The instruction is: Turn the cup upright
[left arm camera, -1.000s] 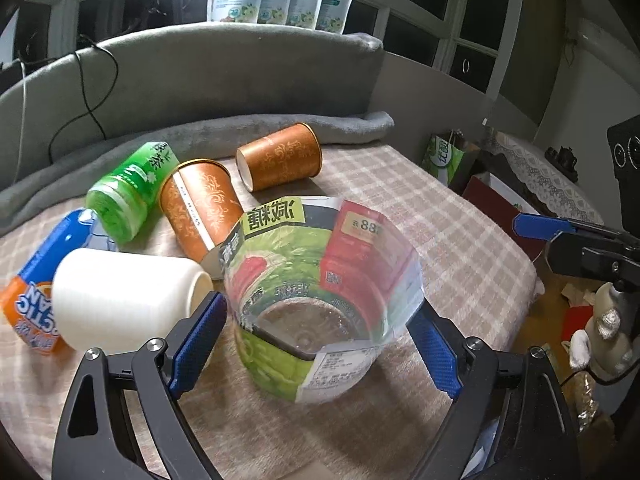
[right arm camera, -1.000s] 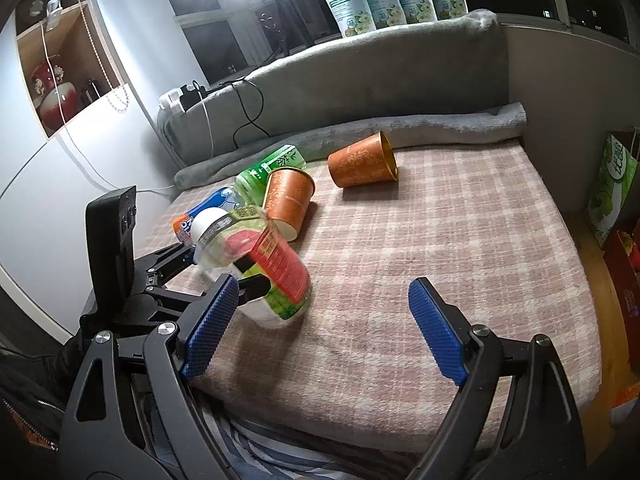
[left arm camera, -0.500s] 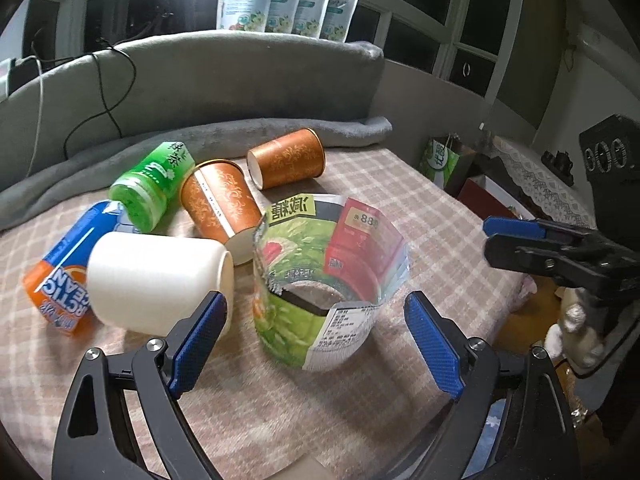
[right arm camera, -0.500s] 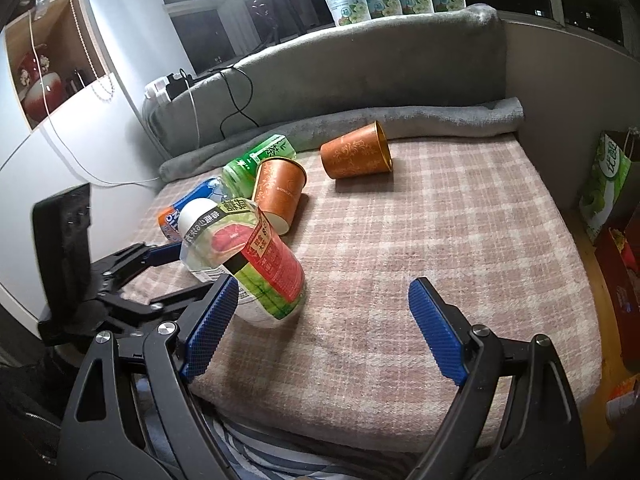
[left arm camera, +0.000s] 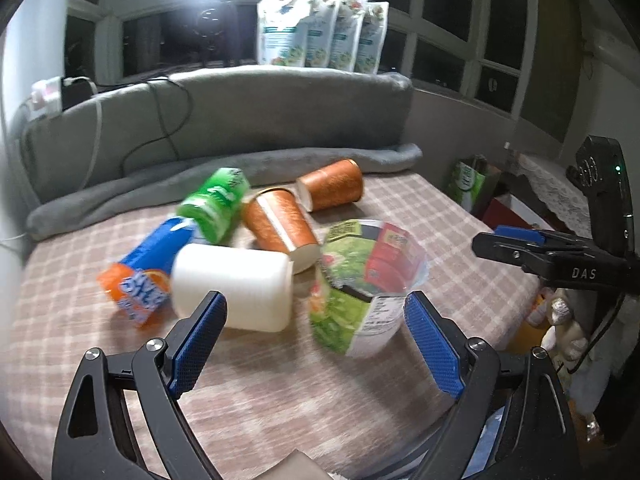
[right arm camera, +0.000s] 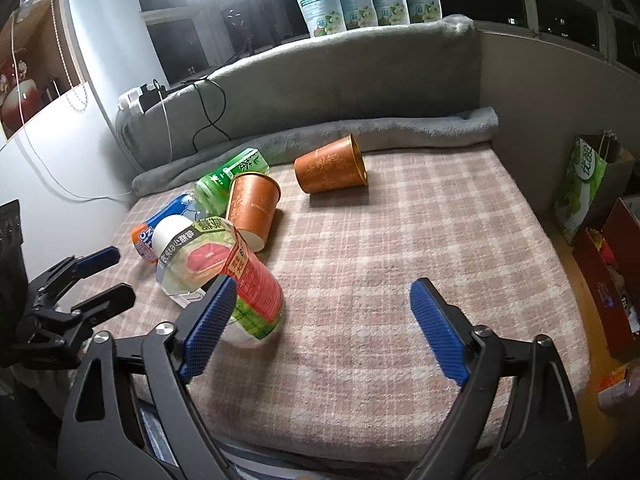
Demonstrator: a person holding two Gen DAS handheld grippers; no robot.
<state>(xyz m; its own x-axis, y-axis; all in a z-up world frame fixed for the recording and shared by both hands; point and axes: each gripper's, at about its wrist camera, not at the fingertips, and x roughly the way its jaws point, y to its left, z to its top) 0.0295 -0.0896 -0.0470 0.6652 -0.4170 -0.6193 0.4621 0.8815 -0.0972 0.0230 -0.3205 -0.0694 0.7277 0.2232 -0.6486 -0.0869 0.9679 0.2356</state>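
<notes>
A clear plastic cup (left arm camera: 364, 292) with a green and red label stands mouth-up on the checked blanket, leaning slightly. It sits just beyond my left gripper (left arm camera: 316, 300), whose blue pads are open and hold nothing. The right wrist view shows the same cup (right arm camera: 224, 276) behind the left finger of my right gripper (right arm camera: 324, 286), which is open and empty. Two orange paper cups (left arm camera: 332, 190) (left arm camera: 280, 228) lie on their sides behind it. A white cup (left arm camera: 236, 284) lies on its side to the left of the labelled cup.
A green bottle (left arm camera: 216, 204) and a blue-orange bottle (left arm camera: 148, 268) lie at the left. A rolled grey blanket (right arm camera: 360, 132) and a padded back with cables bound the far side. The bed drops off at the right, beside a green paper bag (right arm camera: 588, 184).
My left gripper has drawn back from the labelled cup, which was between its fingers and now stands free ahead of them. The right gripper has barely moved.
</notes>
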